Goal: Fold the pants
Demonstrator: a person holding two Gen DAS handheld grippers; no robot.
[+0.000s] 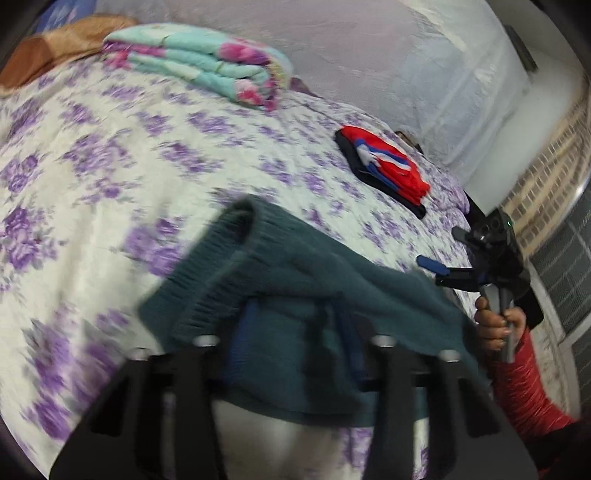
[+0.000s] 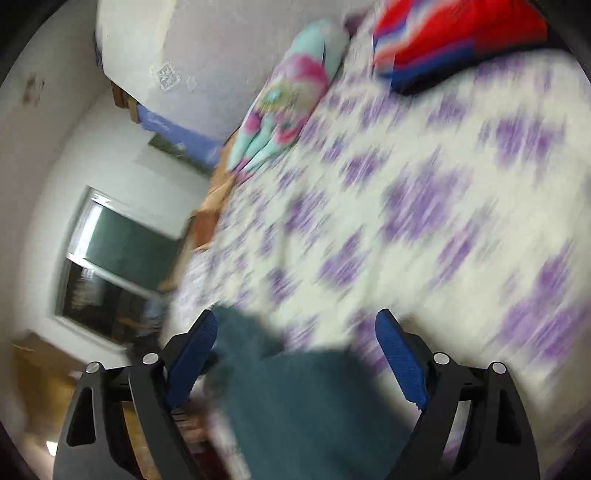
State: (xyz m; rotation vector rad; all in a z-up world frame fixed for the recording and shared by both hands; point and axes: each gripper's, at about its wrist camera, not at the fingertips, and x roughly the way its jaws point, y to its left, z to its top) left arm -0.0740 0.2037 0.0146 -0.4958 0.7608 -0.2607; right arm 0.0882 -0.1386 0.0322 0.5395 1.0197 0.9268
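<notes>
The teal knit pants (image 1: 295, 306) are bunched over my left gripper (image 1: 295, 328), whose blue fingers are mostly buried in the cloth; it looks shut on the waistband area and holds it above the bed. The ribbed cuff (image 1: 221, 236) sticks up to the left. My right gripper (image 2: 295, 332) is open, its blue pads (image 2: 195, 350) wide apart, with the teal pants (image 2: 295, 406) lying between and below them, not clamped. The right gripper also shows in the left wrist view (image 1: 439, 271), held by a hand in a red sleeve. Both views are motion-blurred.
A bedspread with purple flowers (image 1: 147, 147) covers the bed. A folded red, blue and black stack of clothes (image 1: 384, 166) lies at the right; it also shows in the right wrist view (image 2: 454, 33). A folded turquoise-pink quilt (image 1: 207, 62) lies at the back. A window (image 2: 110, 266) is beyond the bed.
</notes>
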